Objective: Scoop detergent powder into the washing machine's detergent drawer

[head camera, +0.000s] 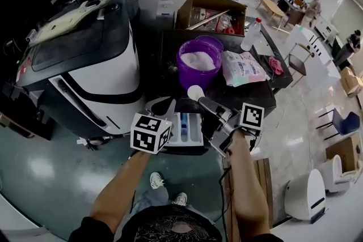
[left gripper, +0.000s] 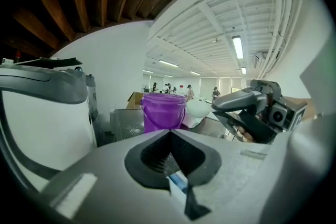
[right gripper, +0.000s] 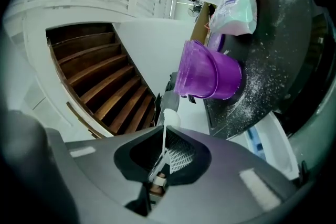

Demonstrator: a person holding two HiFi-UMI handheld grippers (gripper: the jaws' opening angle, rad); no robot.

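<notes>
Purple plastic bucket (head camera: 190, 81) is seen on the dark table (head camera: 244, 98), toward its left edge, w/ white detergent powder (head camera: 198, 60) heaped inside. Just beside it, on the side of the table's right edge, a pink-and-green printed detergent bag (head camera: 243, 68) is laid flat. Fine white specks are scattered over the table top round the bucket, as seen clearly in the right gripper view.

A small white plastic scoop (head camera: 195, 93) is gripped by its thin handle in the right gripper (head camera: 211, 106). The jaws are closed tight on the handle, bowl end out past the tips. The scoop is held over the table's near edge, btwn the bucket and the white pulled-out detergent drawer (head camera: 194, 136) w/ its blue insert. Whether powder is carried in the bowl can't be told.

The left gripper (head camera: 171, 103) is placed at the drawer's left side, next to the black-and-white washing machine (head camera: 108, 79). Its jaws are together at the tips; a blue-and-white sliver is seen low in the gap btwn the pads — whether it's pinched can't be made out.
</notes>
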